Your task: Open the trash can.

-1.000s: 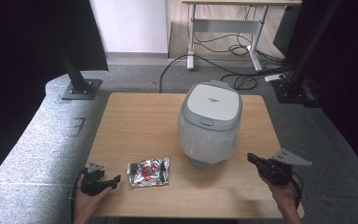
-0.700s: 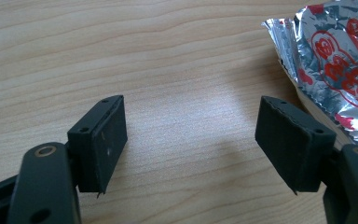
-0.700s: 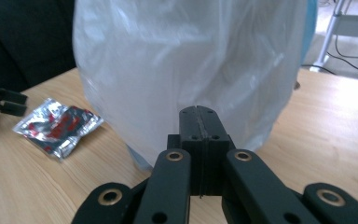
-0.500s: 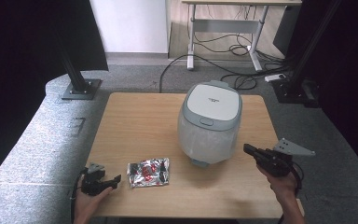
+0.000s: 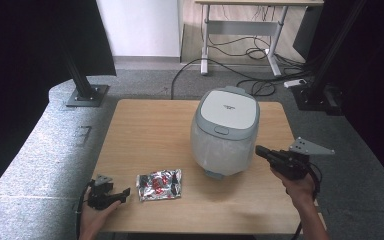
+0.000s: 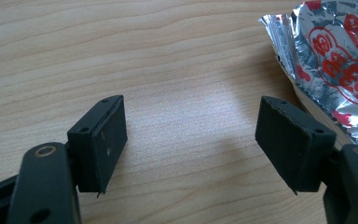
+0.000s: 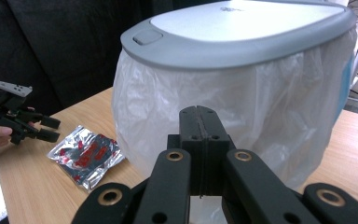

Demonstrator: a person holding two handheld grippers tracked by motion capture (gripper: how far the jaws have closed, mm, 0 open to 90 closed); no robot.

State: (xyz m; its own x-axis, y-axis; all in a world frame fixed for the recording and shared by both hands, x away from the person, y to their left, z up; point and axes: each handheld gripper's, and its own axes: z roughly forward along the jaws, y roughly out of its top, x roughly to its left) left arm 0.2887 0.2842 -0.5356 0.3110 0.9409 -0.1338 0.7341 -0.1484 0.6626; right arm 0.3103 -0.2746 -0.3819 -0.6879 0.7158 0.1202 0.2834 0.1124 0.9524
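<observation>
Your right tongs (image 5: 260,150) rose from the bench (image 5: 150,130) toward the bin's side, jaws pressed together on nothing; your left tongs (image 5: 125,191) kept their place at the near left, jaws apart and empty. Just right of them lay the foil packet (image 5: 159,184), flat on the bench: light, crinkly, probably slippery, best pinched at a sealed edge. Farther off stood the lidded bin (image 5: 225,132), its bag liner thin and soft.
</observation>
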